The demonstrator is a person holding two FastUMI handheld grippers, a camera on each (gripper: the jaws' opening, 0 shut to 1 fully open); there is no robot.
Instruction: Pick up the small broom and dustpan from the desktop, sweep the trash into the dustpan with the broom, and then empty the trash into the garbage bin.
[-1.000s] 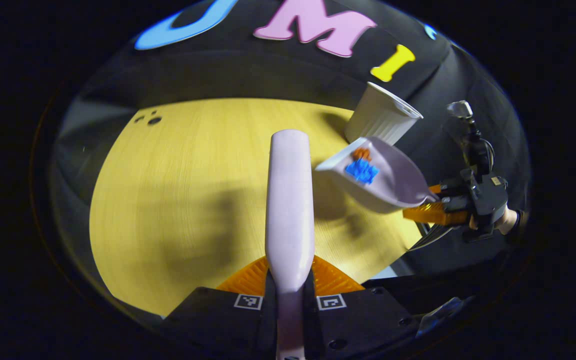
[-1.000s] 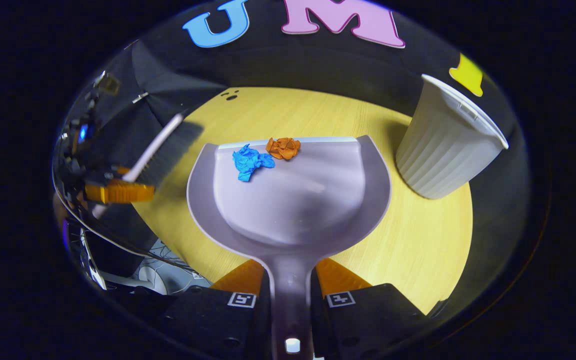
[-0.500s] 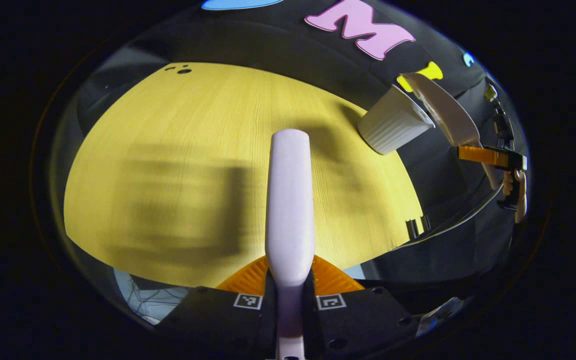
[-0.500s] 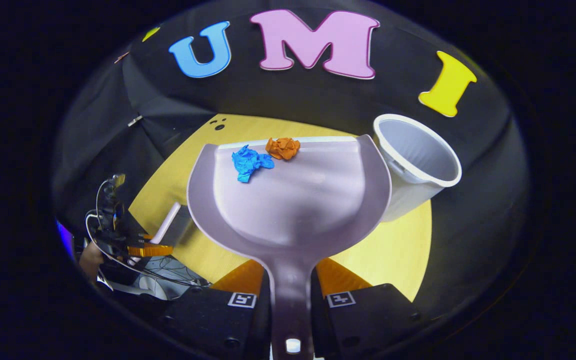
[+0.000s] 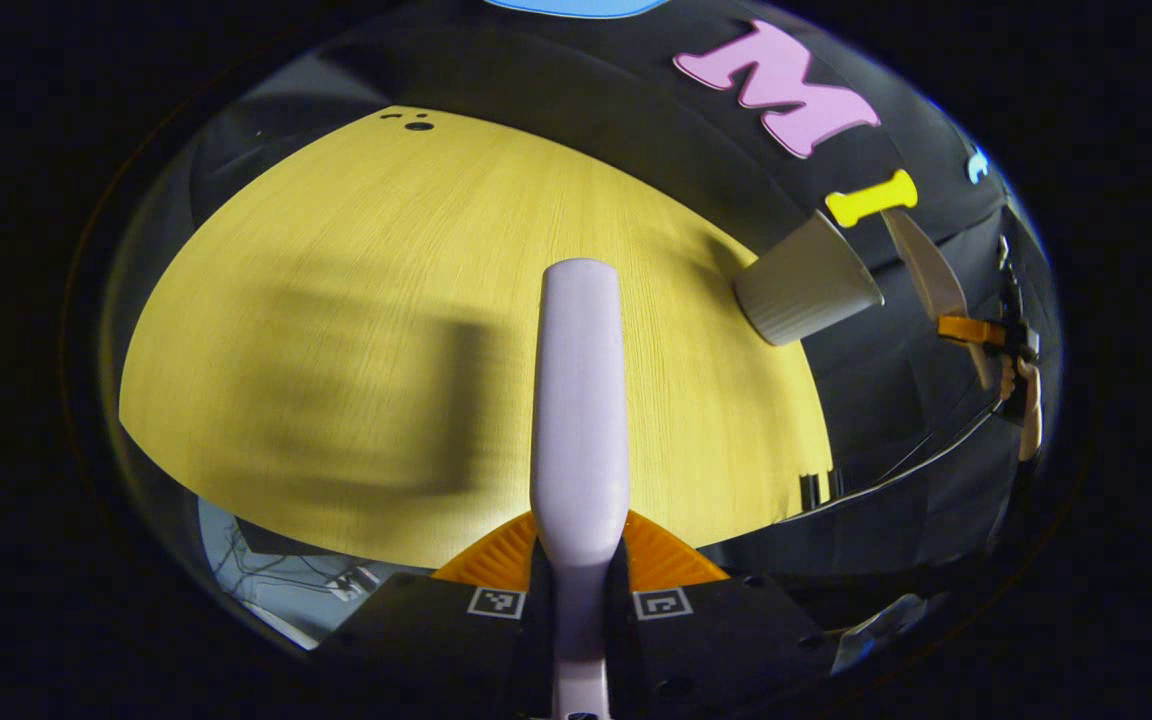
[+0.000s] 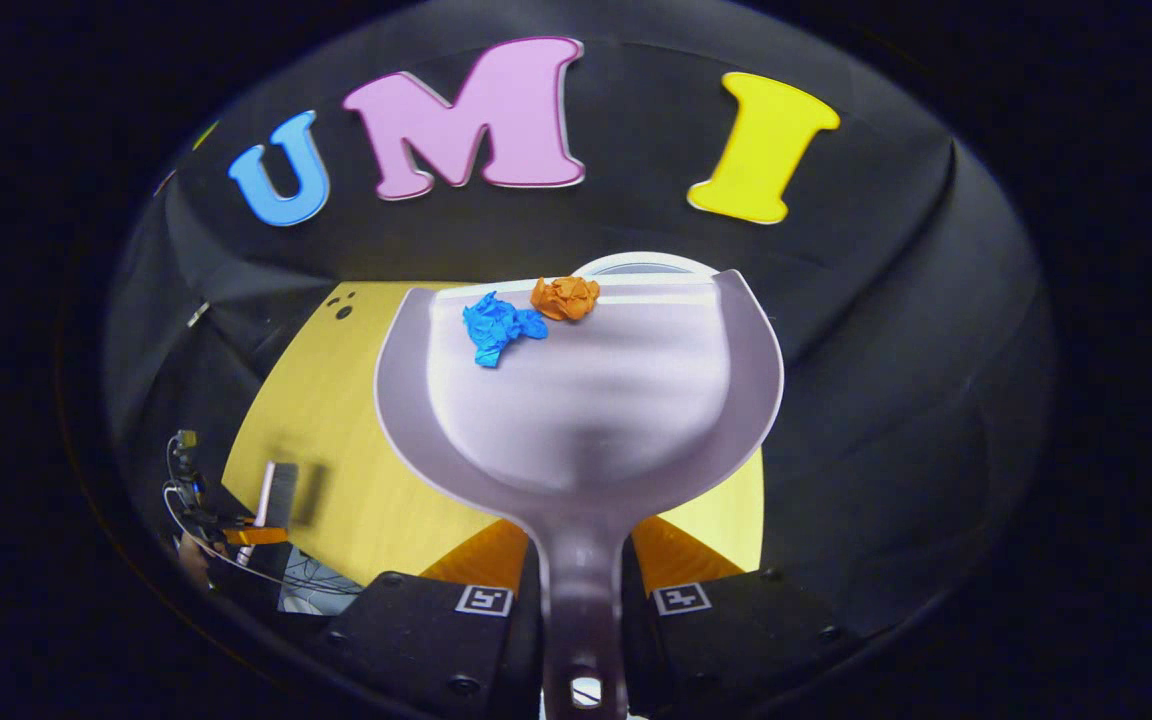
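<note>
The right gripper (image 6: 582,560) has both orange fingers pinched on the handle of the pale dustpan (image 6: 576,390), which is held up in the air with its front lip right over the white bin (image 6: 636,264); only a sliver of the bin's rim peeks out behind that lip. A blue scrap (image 6: 498,325) and an orange scrap (image 6: 565,297) of crumpled paper sit in the pan just beside each other near the front edge. The left gripper (image 5: 579,548) is clamped on the broom (image 5: 579,400), whose pale back runs straight out over the yellow table (image 5: 356,300). From that side the bin stands near the table's far right edge, with the dustpan tipped up steeply beside it
</note>
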